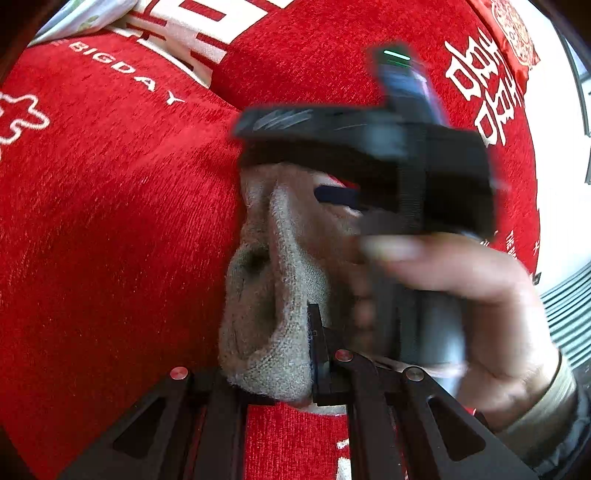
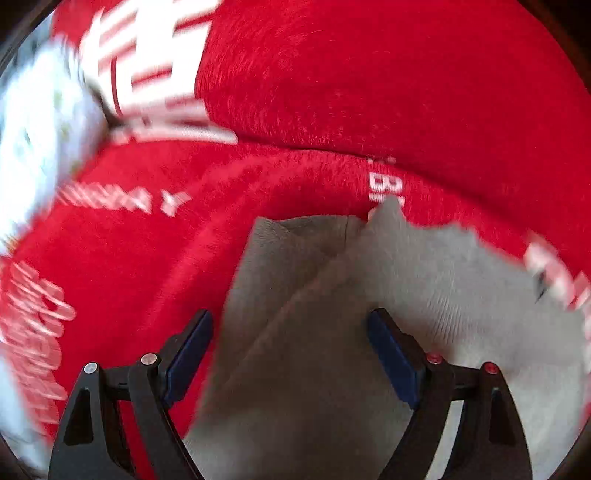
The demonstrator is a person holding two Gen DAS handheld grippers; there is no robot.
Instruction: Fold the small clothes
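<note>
Red plush fabric [image 1: 110,221] with white lettering covers the whole work surface, folded over itself in thick ridges, and a pale printed cloth [image 1: 85,14] lies at its far left corner. On this red cover rests the grey-beige knitted garment [image 2: 314,314], a small soft piece, which looks like a sock or something similar (its exact kind I cannot tell).

From the left wrist view the garment runs away from the camera, its long axis almost along the line in which the left gripper [image 1: 316,354] points, with one rolled end bunched just in front of the fingers. The left gripper is closed tight on that near end, so it pins the cloth there. The far part of the garment goes under the right gripper [image 1: 354,195], which a hand [image 1: 480,295] carries over it; this part of the picture is blurred.

In the right wrist view the right gripper [image 2: 290,354] has its jaws standing wide apart and holds nothing. The garment lies directly under and ahead of them, and a folded edge crosses diagonally between the two blue pads [image 2: 391,362]; whether they touch the cloth I cannot say.

So, in my judgement, the free far end belongs to the right gripper, which is clearly the nearer one. It should close on that end and bring it back toward the left gripper.
</note>
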